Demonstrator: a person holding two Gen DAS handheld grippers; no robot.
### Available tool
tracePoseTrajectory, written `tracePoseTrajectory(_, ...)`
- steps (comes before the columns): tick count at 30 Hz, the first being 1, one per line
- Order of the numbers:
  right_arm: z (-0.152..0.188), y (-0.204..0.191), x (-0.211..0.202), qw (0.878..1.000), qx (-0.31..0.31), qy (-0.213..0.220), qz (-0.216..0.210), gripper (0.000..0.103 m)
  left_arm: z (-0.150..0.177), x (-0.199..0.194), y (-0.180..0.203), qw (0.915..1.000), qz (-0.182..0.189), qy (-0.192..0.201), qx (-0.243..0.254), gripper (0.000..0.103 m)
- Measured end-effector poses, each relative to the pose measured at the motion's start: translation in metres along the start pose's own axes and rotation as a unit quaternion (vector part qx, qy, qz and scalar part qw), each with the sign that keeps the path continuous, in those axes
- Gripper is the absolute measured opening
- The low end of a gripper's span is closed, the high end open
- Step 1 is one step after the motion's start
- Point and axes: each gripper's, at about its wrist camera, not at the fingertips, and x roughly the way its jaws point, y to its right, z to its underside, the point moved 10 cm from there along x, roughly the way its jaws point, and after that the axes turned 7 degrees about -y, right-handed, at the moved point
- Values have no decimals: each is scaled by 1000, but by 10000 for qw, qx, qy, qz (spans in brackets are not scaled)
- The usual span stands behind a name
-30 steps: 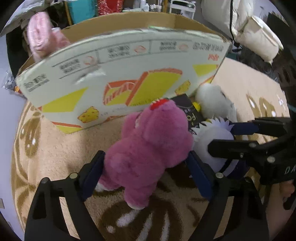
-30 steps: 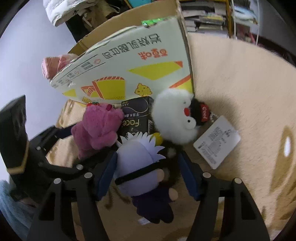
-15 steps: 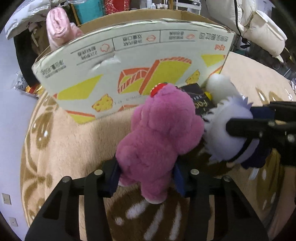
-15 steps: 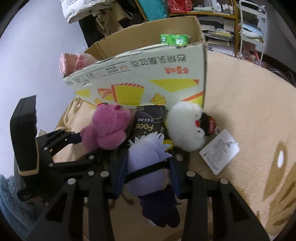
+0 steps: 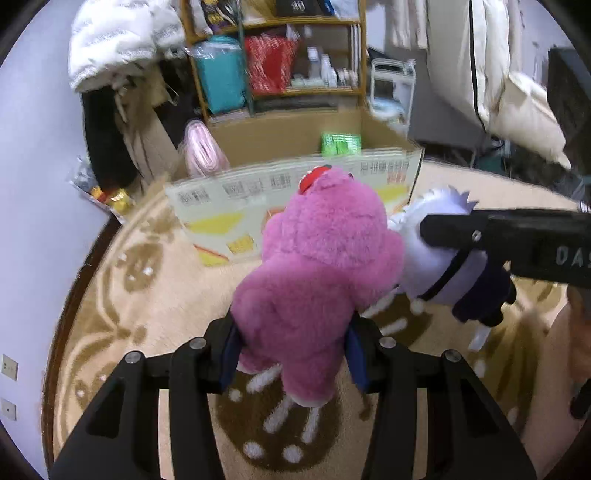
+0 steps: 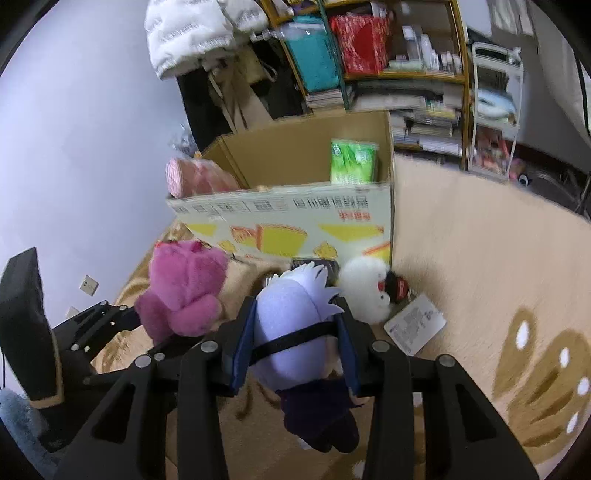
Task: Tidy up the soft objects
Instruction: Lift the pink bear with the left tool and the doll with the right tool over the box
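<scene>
My left gripper [image 5: 291,354] is shut on a pink plush bear [image 5: 317,266], held up off the rug. To its right my right gripper [image 6: 295,347] is shut on a lilac-haired plush doll [image 6: 295,317] with a black blindfold band and dark body; the doll [image 5: 443,258] also shows in the left wrist view. The bear [image 6: 184,288] hangs at the left of the right wrist view. A white fluffy plush [image 6: 364,291] with a tag lies on the rug by the open cardboard box [image 6: 295,221]. A pink plush [image 6: 188,181] rests at the box's left corner.
A green packet [image 6: 352,160] stands inside the box. A dark small carton [image 6: 317,266] lies against the box front. Behind the box are a crowded shelf [image 6: 388,66] and a white jacket [image 6: 188,33]. The beige patterned rug [image 6: 480,258] spreads to the right.
Both grippers closed on their toys and lifted them off the rug. The bear and the doll now hang higher, and the inside of the box has come into view.
</scene>
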Motion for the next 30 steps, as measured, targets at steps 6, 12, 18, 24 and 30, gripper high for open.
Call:
tracePoseTrajectory(6, -24, -16, -37, 9990, -40, 431, -146, 43, -21, -42, -18, 9980, -361, 486, -204, 46)
tracePoseTrajectory(12, -55, -32, -67, 9962, -265, 827, -69, 43, -60, -78, -38, 9941, -431, 909, -407, 47)
tracePoseTrajectory(18, -86, -34, -81, 9940, -367, 1027, 20, 43, -97, -84, -54, 9901, -640, 1184, -401, 47)
tracePoseTrajectory(24, -116, -31, -82, 9915, -400, 1220, 220, 44, -126, -75, -64, 9873, -736, 1348, -398, 47)
tracePoseTrajectory(30, -137, -32, -76, 9895, -600, 1249, 416, 44, -149, -68, -63, 9865, -777, 1416, -270, 47)
